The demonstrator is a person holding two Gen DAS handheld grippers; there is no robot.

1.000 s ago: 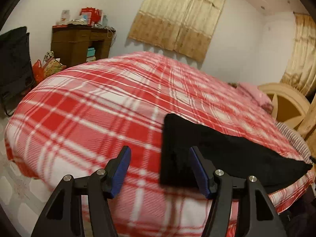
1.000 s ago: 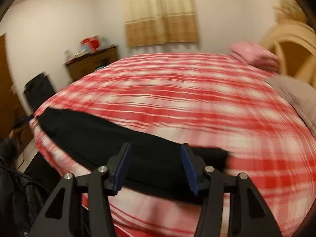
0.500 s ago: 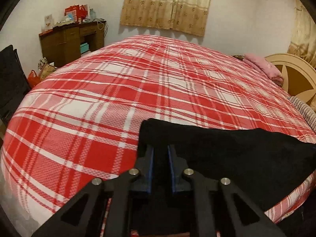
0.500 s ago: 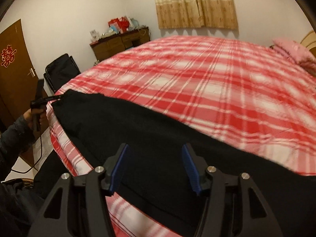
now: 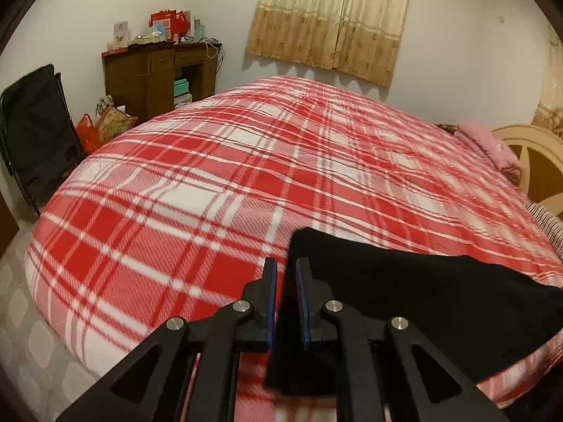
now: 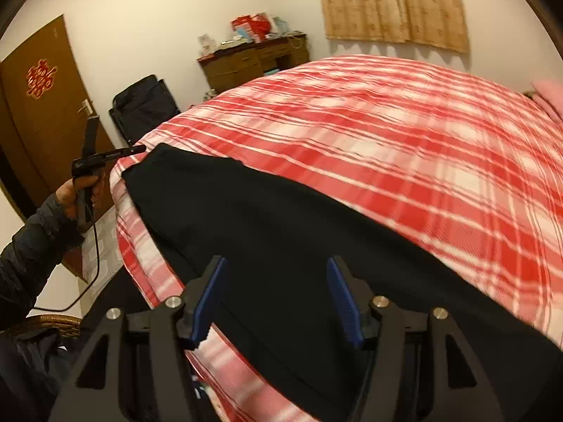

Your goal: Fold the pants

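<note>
While our left gripper (image 5: 283, 288) has its blue-padded jaws nearly together, a black fold of the pants (image 5: 404, 302) passes between them, so we read it as clamped on the cloth at the garment's end. That end is lifted a little off the bed (image 5: 211, 190), and the rest of the pants runs away from the left gripper toward the right edge of its view, along the near side of the bed.

Our right gripper (image 6: 278, 299) has its jaws spread apart; they have just been widening. They stand over the middle stretch of the pants (image 6: 281, 232), with black cloth showing between the blue pads, but we cannot tell whether the tips touch it, and nothing is pinched.

Seen from the right gripper, the pants lie as one long dark band along the bed's near edge over the red and white plaid cover (image 6: 404, 147). At the band's far end we see the left gripper (image 6: 139, 148) again, its tip at the corner of the cloth, held by a hand (image 6: 79, 193) in a dark sleeve (image 6: 31, 246), a cable hanging from it.

Beyond the bed, against the far wall, stand a brown wooden desk (image 5: 155, 74) with red boxes on top and a black folding chair (image 5: 35, 133) beside it. A pink pillow (image 5: 489, 147) lies at the head of the bed, by a cream headboard (image 5: 535, 165). Beige curtains (image 5: 334, 21) hang above the bed's far side.
</note>
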